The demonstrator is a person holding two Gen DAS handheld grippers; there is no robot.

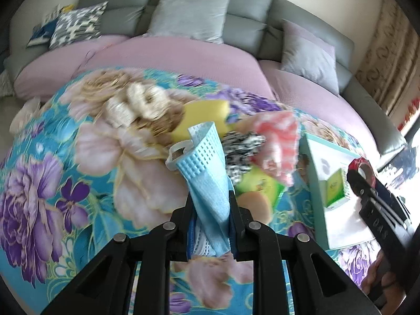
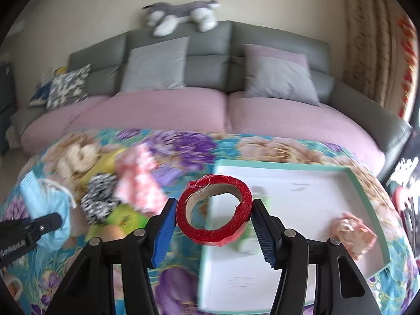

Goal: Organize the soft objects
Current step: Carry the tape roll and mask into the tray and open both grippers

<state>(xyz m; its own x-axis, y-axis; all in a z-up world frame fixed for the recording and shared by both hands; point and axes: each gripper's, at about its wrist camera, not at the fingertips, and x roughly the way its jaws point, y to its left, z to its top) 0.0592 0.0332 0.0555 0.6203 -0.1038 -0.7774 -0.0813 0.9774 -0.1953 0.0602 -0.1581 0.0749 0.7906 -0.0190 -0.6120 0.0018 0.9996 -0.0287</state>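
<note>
My left gripper [image 1: 210, 210] is shut on a light blue face mask [image 1: 207, 168] that stands up from its jaws, lifted over the floral cloth. My right gripper [image 2: 214, 225] is shut on a red tape roll [image 2: 215, 210], held above the left edge of a white box lid with a teal rim [image 2: 367, 197]. A crumpled pink cloth [image 2: 351, 233] lies inside that lid at the right. On the cloth lie a pink-and-white cloth [image 1: 278, 141], a black-and-white scrunchie [image 1: 241, 147], a yellow sponge [image 1: 202, 120], cream scrunchies [image 1: 136, 105] and a green packet [image 1: 260, 186].
The floral cloth [image 1: 65, 157] covers a low table in front of a grey sofa with pink seat covers [image 2: 170, 110] and several cushions. A plush dog [image 2: 181, 15] lies on the sofa back. The right gripper's body [image 1: 372, 194] shows at the right of the left wrist view.
</note>
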